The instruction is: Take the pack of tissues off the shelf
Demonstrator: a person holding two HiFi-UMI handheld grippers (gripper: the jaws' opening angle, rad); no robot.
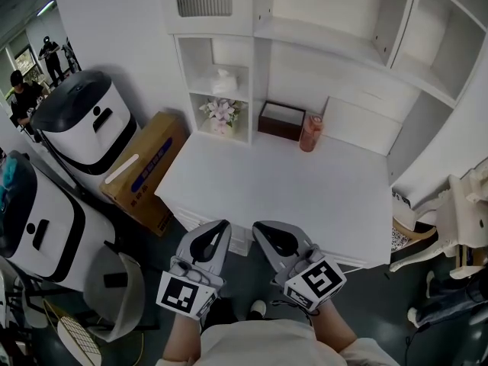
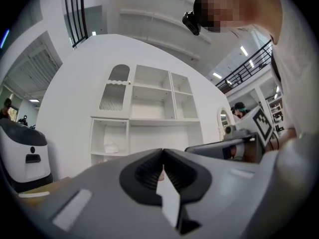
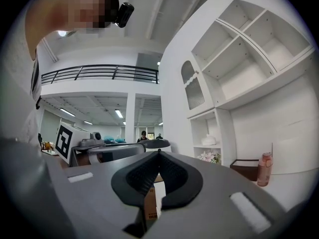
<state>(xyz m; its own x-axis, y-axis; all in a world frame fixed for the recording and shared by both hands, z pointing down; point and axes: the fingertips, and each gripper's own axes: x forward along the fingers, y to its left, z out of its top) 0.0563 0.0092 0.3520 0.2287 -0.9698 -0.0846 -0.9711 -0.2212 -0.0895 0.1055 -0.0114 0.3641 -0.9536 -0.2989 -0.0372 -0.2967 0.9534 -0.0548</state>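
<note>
Grey jaws on the left hand-held gripper (image 1: 222, 226) are pressed together with nothing between them, and the right hand-held gripper (image 1: 260, 228) beside it is likewise closed and empty. Both sit at the near edge of the white bench (image 1: 305, 197) and point level across it. The pack of tissues (image 1: 223, 82) lies well away in the upper compartment of the small shelf (image 1: 183, 90) at the bench's far left, directly above the flowers (image 1: 221, 113). A brown box (image 1: 280, 120) and a pink bottle (image 1: 310, 132) stand to the right of the shelf.

The left hand-held gripper looks the better placed, being on the shelf's side. It should probably spread its jaws before entering the compartment and go in level, above the flowers. The pack looks soft, so a gentle squeeze on its sides seems wise, then a straight pull out, clear of the frame.
</note>
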